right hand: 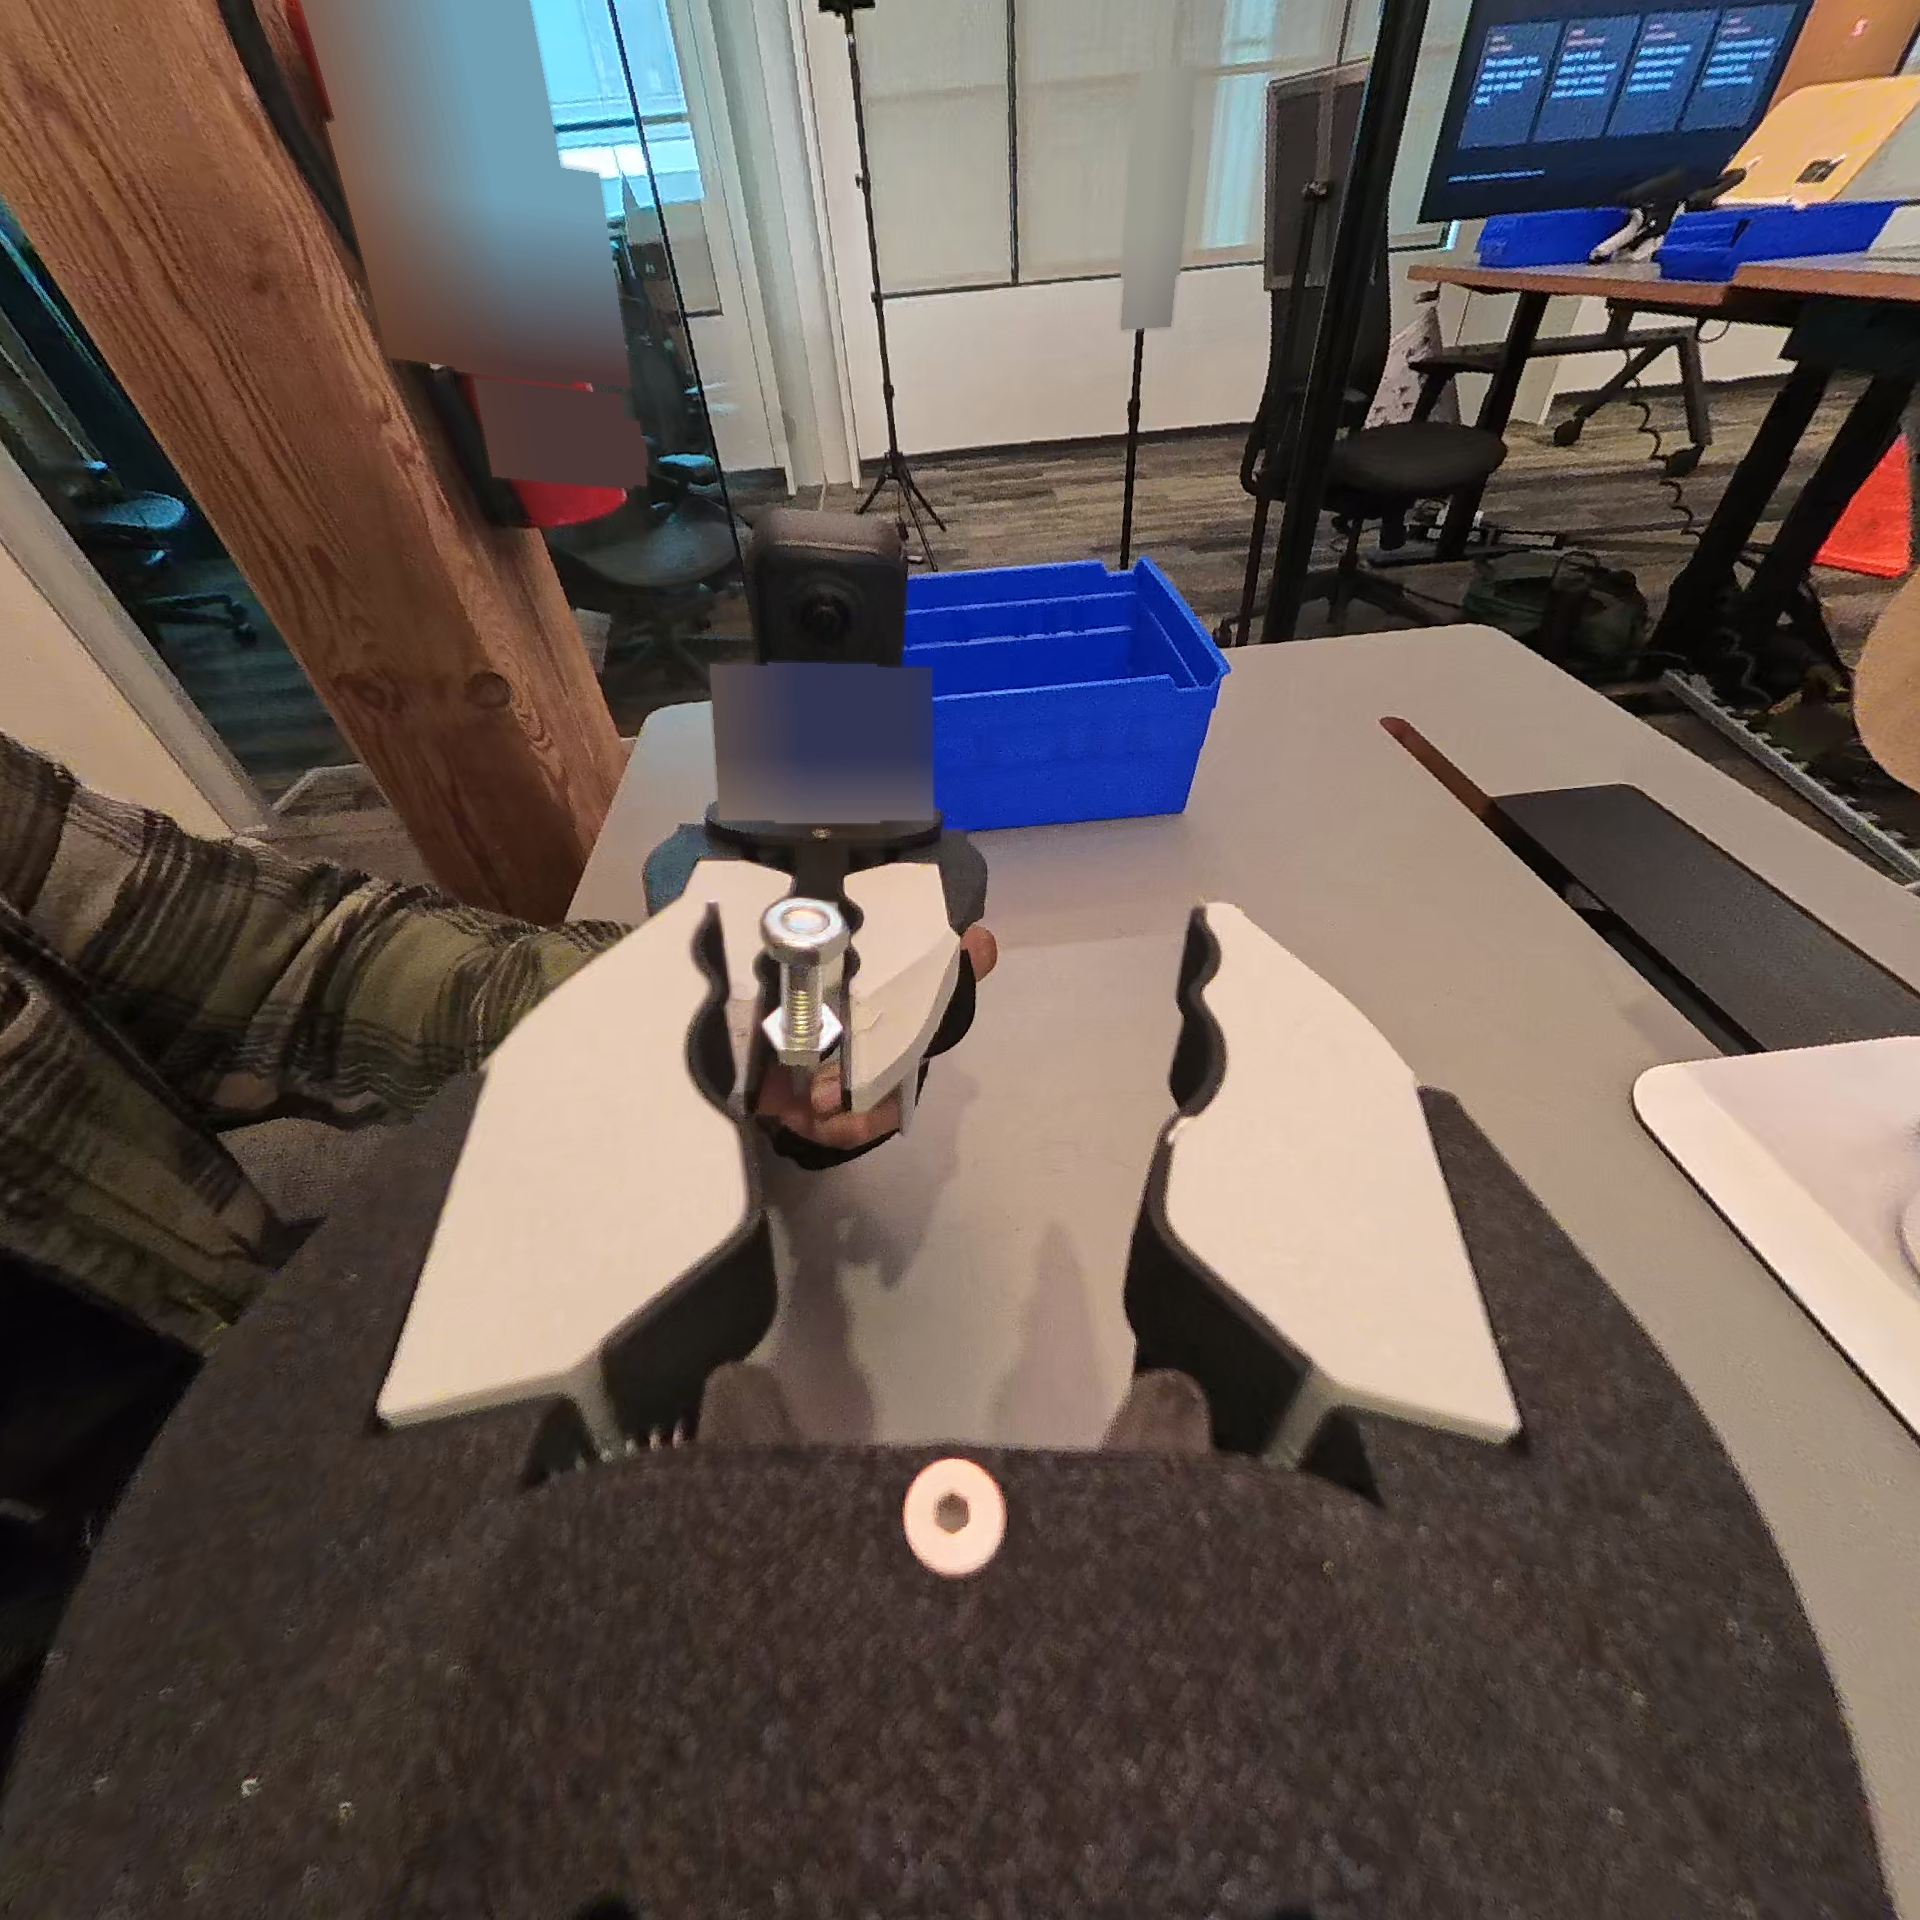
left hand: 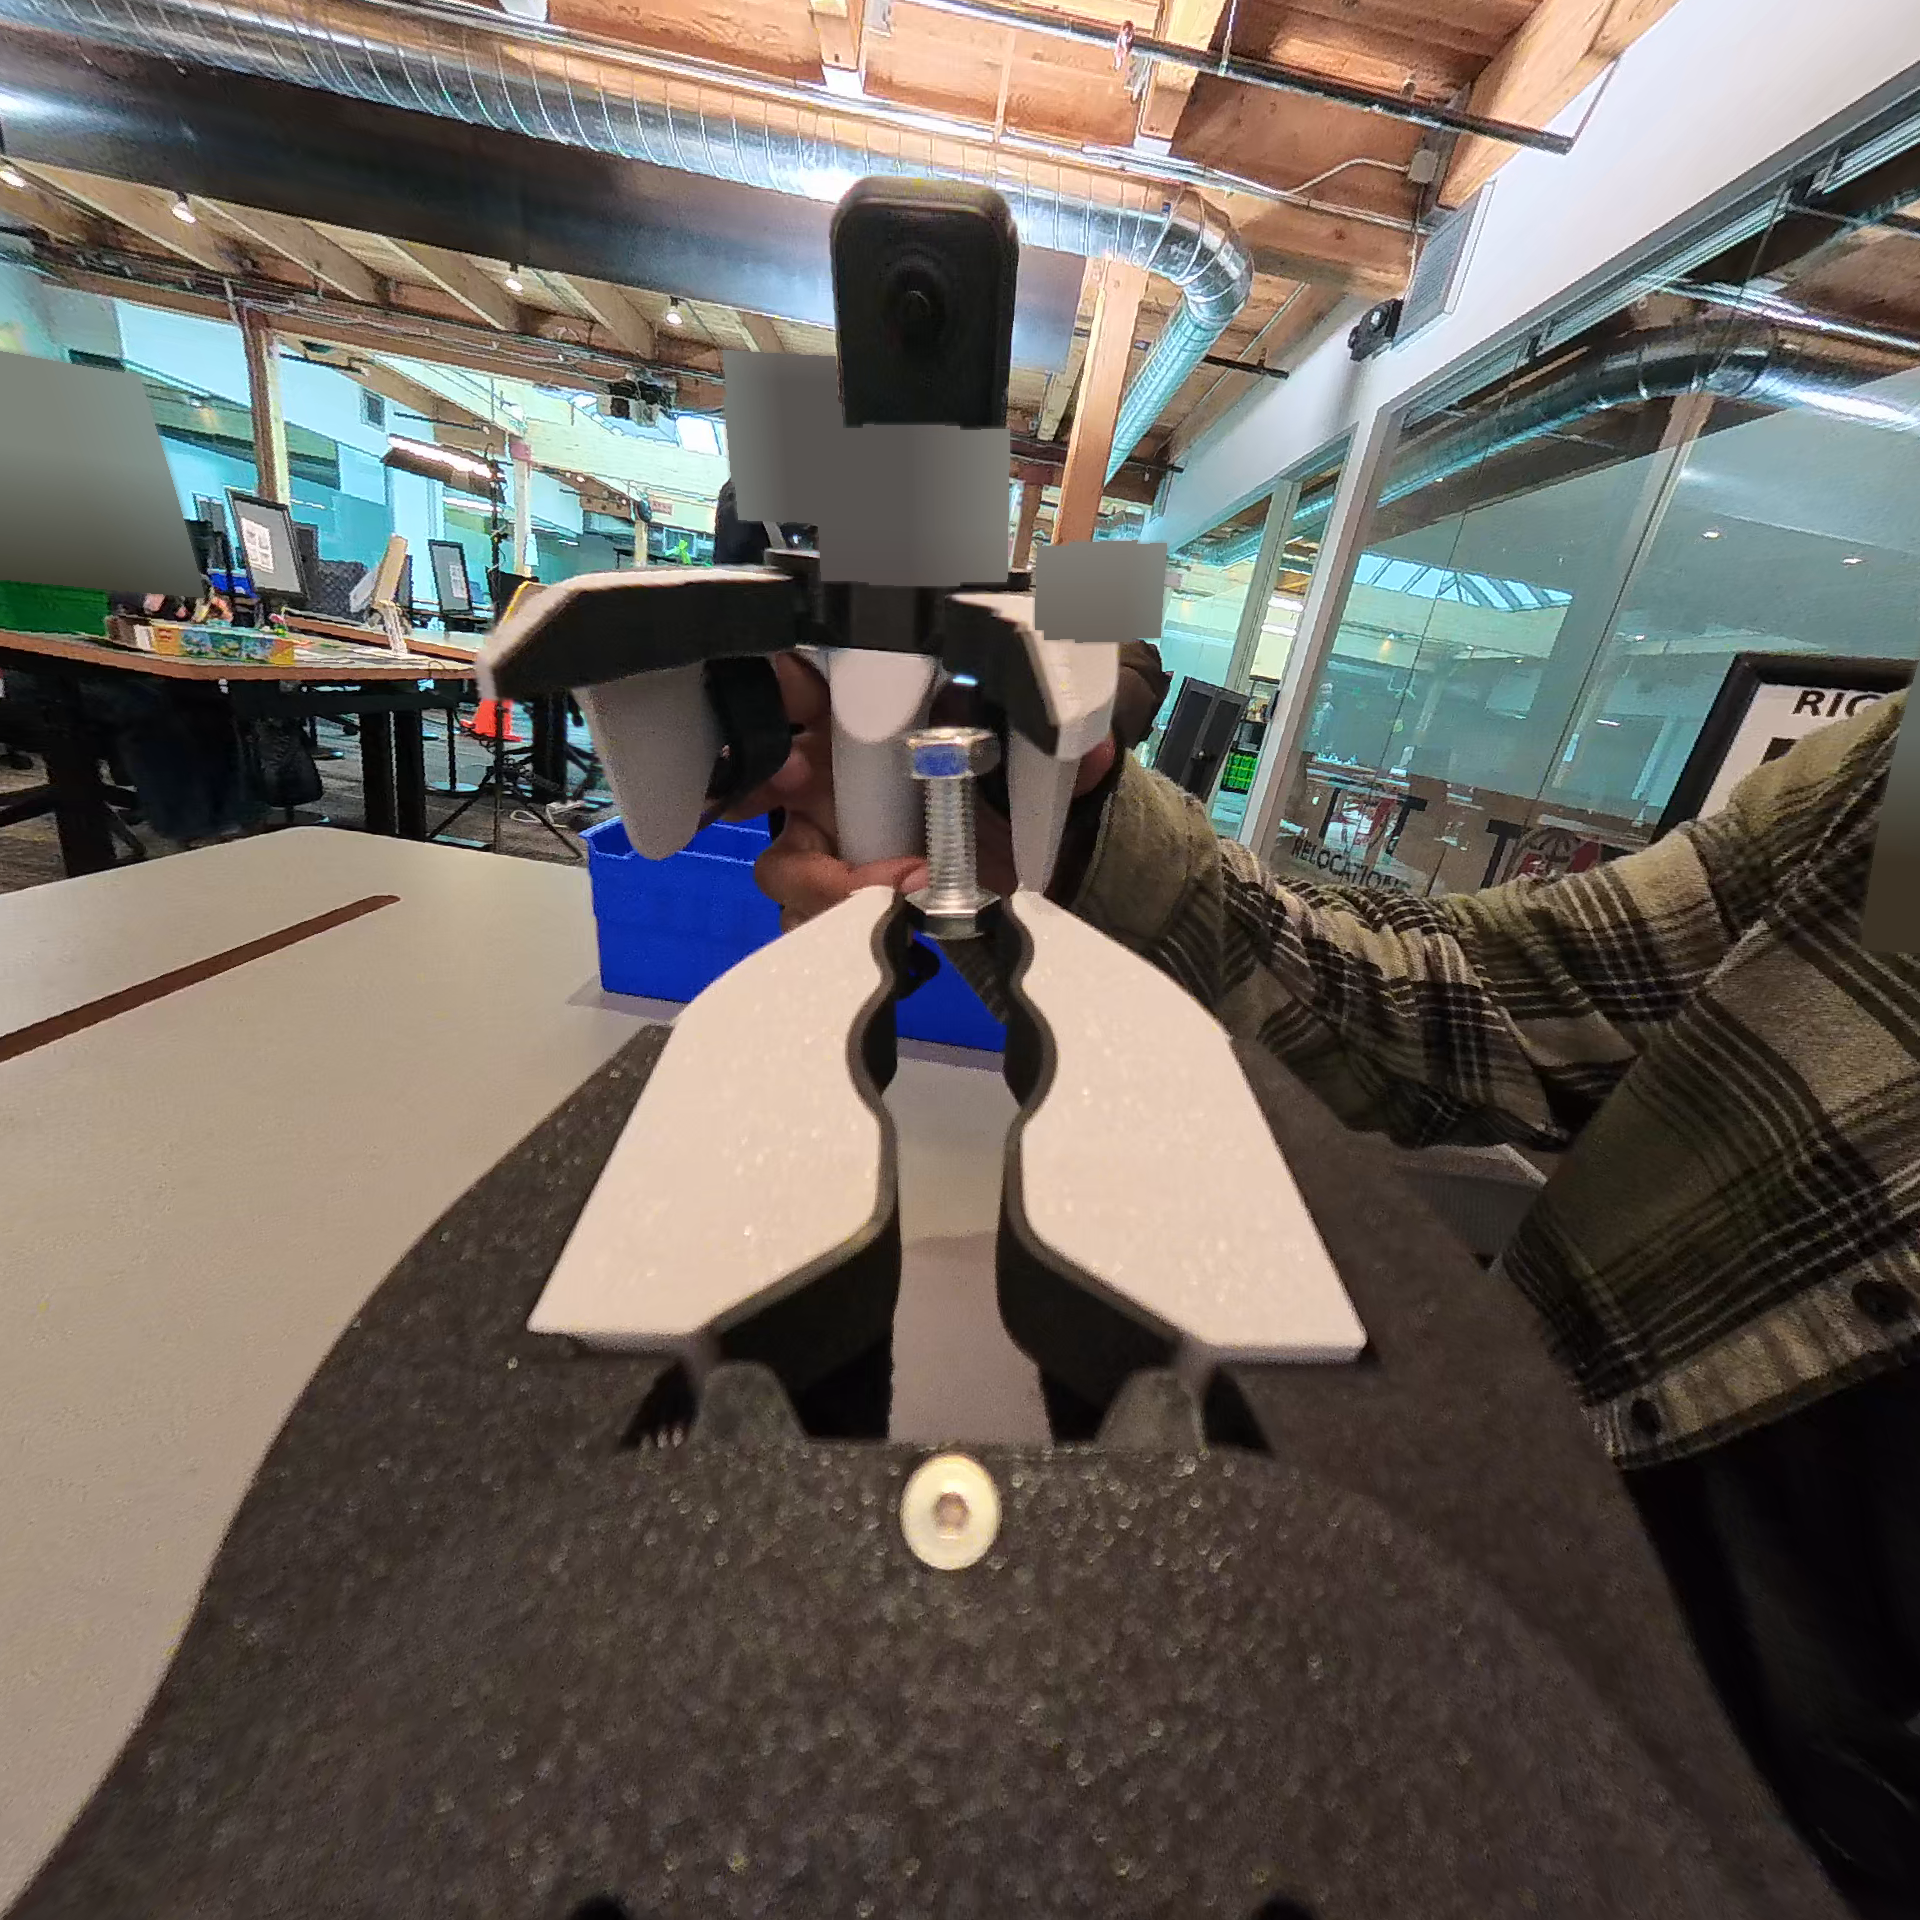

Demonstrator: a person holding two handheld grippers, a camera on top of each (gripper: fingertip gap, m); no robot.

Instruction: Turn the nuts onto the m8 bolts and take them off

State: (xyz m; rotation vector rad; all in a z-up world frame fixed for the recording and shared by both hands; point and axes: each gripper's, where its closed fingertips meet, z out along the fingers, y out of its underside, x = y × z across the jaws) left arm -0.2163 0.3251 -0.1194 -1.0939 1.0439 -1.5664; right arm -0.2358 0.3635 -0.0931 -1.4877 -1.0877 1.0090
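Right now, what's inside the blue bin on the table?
From the right wrist view, the blue bin shows only its blue inner walls and ledges; no parts are visible. Its floor is hidden behind the front wall, and the left gripper's camera covers its left end.

My left gripper [left hand: 951,914] is clamped on the head end of the bolt [left hand: 951,831], which stands upright above the desk [left hand: 208,1039]. A nut [left hand: 951,750] sits on its upper end. My right gripper [right hand: 951,997] faces it, spread wide. The bin [right hand: 1060,717] rests on the desk behind them.
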